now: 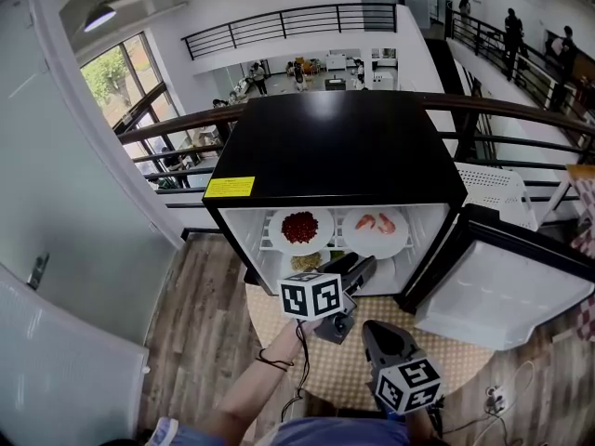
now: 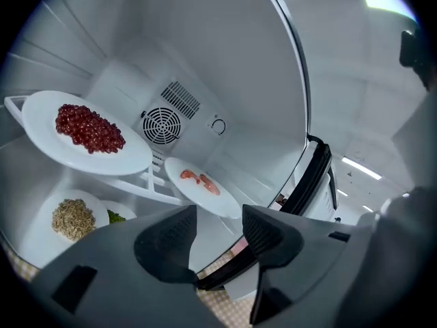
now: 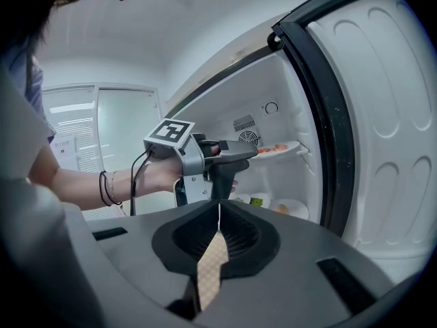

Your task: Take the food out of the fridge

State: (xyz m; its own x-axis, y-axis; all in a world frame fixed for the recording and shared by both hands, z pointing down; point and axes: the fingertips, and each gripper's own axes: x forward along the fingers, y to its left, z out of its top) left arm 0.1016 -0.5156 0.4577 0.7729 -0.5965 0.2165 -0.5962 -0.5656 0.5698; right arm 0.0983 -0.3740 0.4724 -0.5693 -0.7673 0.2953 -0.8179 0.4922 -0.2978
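The fridge (image 1: 344, 147) stands with its door (image 1: 502, 291) swung wide at 3 o'clock, so the opening step looks done. By what shows, nothing has come out yet, and no plate is seen outside the cabinet.

On the upper shelf (image 2: 147, 183) sit two plates. The red plate (image 1: 300, 229), heaped with small dark-red pieces, is at 11 o'clock from the left claw (image 1: 363, 268). The shrimp plate (image 1: 376, 226) is at 1 o'clock from it. Below the shelf lie a grain plate (image 2: 72, 219) and some greens (image 2: 115, 217) just beside it. The right gripper view shows one more low plate (image 3: 293, 209) at the right, and its contents are too small to tell.

The left claw is at the fridge mouth with its jaws spread wide and nothing between them. In its own view the shrimp plate lies at 12 o'clock from the gap, near but not touched. My guess is that this plate is the first target, though the red plate is about as close.

The right claw (image 3: 218, 231) hangs back over the patterned worktop (image 1: 265, 314), at 5 o'clock from the left one. Its jaws are closed together on nothing.

The whole unloading remains: each plate has to be gripped by its rim, kept level and carried out.
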